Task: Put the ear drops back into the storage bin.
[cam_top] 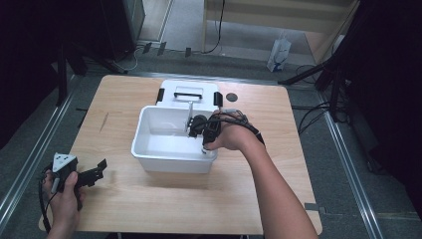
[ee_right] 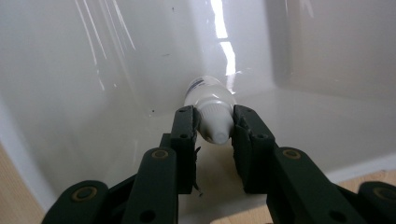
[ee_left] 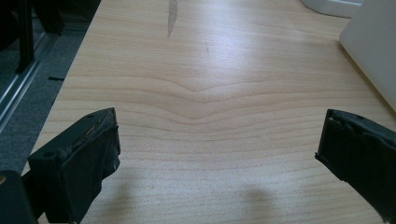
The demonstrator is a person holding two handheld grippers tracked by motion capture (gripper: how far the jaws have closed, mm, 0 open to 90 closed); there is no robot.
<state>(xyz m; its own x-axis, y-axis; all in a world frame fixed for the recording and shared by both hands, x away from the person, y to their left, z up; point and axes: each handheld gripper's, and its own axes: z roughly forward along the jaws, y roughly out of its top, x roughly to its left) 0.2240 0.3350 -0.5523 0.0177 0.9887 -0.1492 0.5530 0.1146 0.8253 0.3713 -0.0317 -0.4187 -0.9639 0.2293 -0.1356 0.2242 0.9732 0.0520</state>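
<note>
A white plastic bin stands in the middle of the wooden table. My right gripper reaches down into the bin from its right side. In the right gripper view the right gripper is shut on the cap end of a small white bottle, which points toward the corner of the bin's inner wall. My left gripper rests low over the table's near left part, well apart from the bin. Its jaws stand wide open in the left gripper view, with bare wood between them.
The bin's white lid, with a handle and black clips, lies flat just behind the bin. A small black disc sits to the lid's right. The bin's outer wall is at the right of the left gripper view. A white bag stands on the floor beyond the table.
</note>
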